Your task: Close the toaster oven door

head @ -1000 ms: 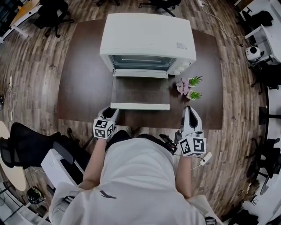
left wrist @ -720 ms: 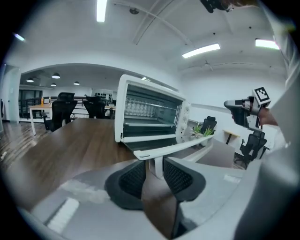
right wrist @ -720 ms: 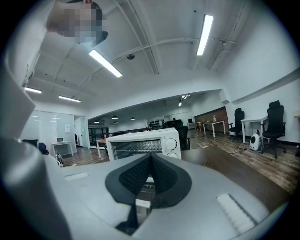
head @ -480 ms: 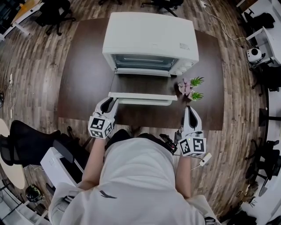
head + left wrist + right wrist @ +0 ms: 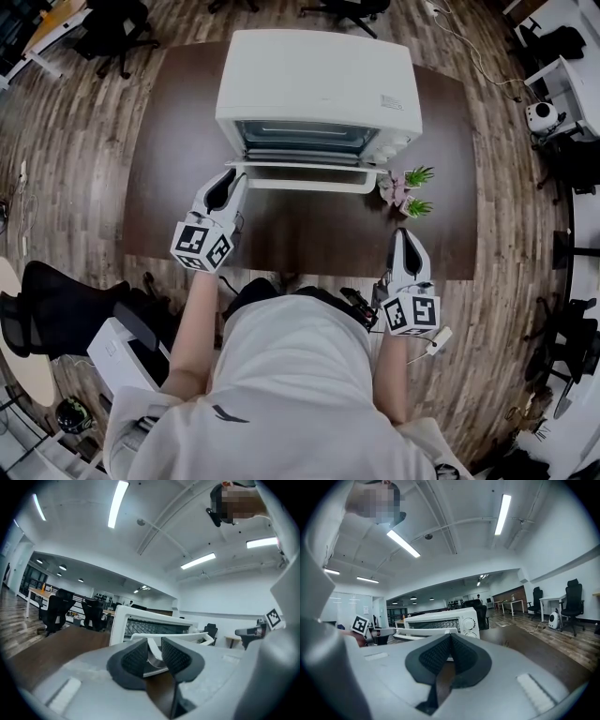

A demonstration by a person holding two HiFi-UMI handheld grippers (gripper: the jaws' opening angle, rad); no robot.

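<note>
A white toaster oven (image 5: 317, 80) stands at the back of a dark brown table (image 5: 178, 122). Its drop-down door (image 5: 305, 180) is partly raised, with the white handle along its front edge. My left gripper (image 5: 228, 178) is at the handle's left end. In the left gripper view the handle (image 5: 153, 649) sits between the pads, which are shut on it, and the oven (image 5: 120, 620) is behind. My right gripper (image 5: 405, 234) rests near the table's front edge, shut and empty. In the right gripper view my right gripper (image 5: 450, 656) faces the oven (image 5: 461, 618).
Two small potted plants (image 5: 412, 189) stand on the table just right of the oven. Office chairs (image 5: 112, 33) and desks surround the table on a wooden floor. The person's body fills the lower middle of the head view.
The door has swung up from lying flat to partly raised. My left gripper closed on the handle's left end and moved up and toward the oven with it. The right gripper stayed put.
</note>
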